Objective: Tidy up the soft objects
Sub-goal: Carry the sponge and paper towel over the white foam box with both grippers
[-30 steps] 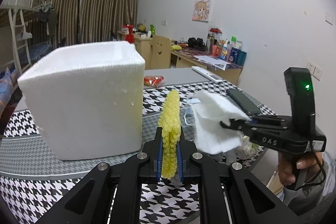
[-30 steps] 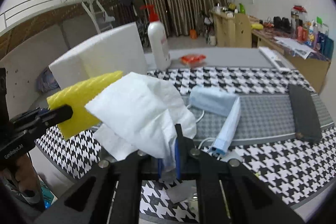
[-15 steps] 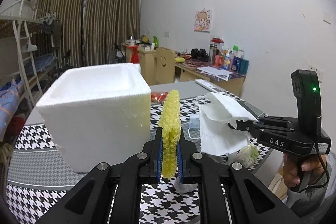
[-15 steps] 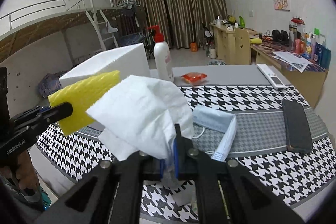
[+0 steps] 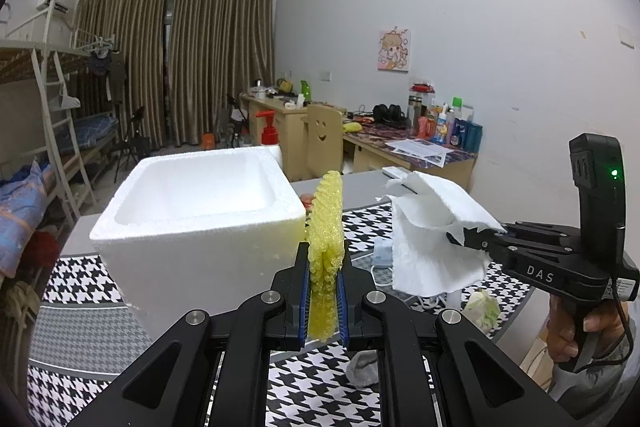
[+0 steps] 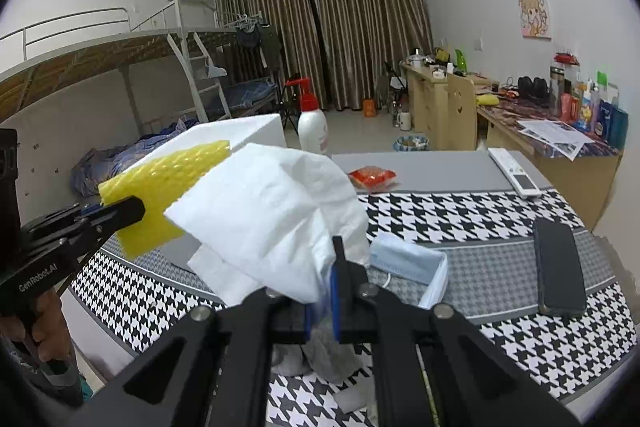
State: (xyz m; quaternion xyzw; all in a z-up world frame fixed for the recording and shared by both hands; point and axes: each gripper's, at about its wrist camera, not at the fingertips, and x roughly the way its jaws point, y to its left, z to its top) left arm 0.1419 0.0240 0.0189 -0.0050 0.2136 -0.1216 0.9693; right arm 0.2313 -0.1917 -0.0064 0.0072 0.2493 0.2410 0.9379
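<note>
At the far left of the table (image 5: pixel 72 331), which has a black and white houndstooth cover, stands a white foam box (image 5: pixel 200 223). It is open at the top, and its inside looks bare as far as one can see. A white pump bottle (image 6: pixel 313 131) with a red head stands behind it.

Just right of the box, the left gripper (image 5: pixel 324 287) is pressed together on a yellow textured sponge (image 5: pixel 326 227). The sponge stands on its edge between the blue pads, above the table and near the box's right wall.

Further right, the right gripper (image 6: pixel 322 301) pinches a white tissue (image 6: pixel 276 219), which hangs crumpled and loose in the air beside the sponge. A hand (image 5: pixel 576 331) holds this gripper by its handle.

Below the tissue, a light blue face mask (image 6: pixel 412 263) lies on the grey band of the cover. Far behind it an orange-red packet (image 6: pixel 372 177) lies on the plain grey part. To the right lies a dark phone (image 6: pixel 558 267), and at the far right edge a white remote control (image 6: pixel 514 175).
</note>
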